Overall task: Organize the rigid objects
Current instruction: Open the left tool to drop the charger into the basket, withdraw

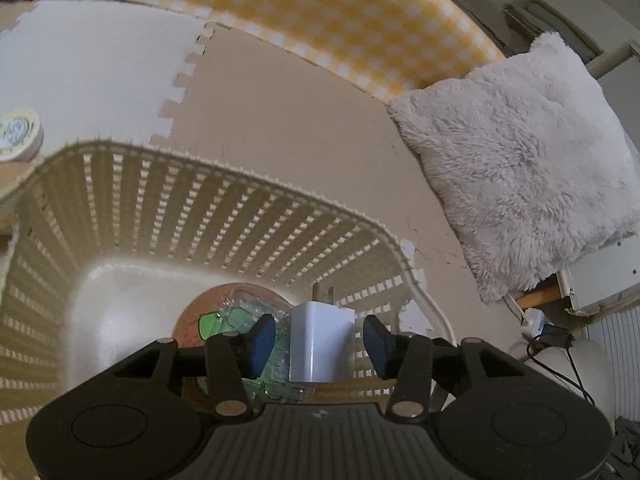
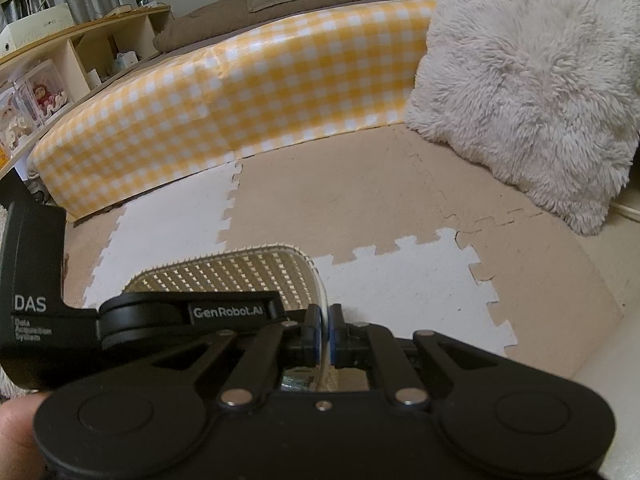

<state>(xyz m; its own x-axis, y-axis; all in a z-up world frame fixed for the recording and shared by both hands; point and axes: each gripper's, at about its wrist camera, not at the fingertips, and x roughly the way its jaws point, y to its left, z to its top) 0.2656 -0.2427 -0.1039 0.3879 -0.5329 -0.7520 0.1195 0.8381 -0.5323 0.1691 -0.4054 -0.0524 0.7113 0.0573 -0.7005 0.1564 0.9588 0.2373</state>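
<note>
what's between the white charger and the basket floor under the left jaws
The left gripper stands open around the white plug charger, pads clear of it. Below it in the basket lie a clear crinkly wrapper with green print and a brown round item, so it lands on those.

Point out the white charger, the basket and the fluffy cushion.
white charger (image 1: 322,344): left wrist view, on its front face, between the open pads.
basket (image 1: 224,216): left wrist view, on the slatted far wall.
fluffy cushion (image 2: 524,80): right wrist view, on the middle of its fur.
</note>
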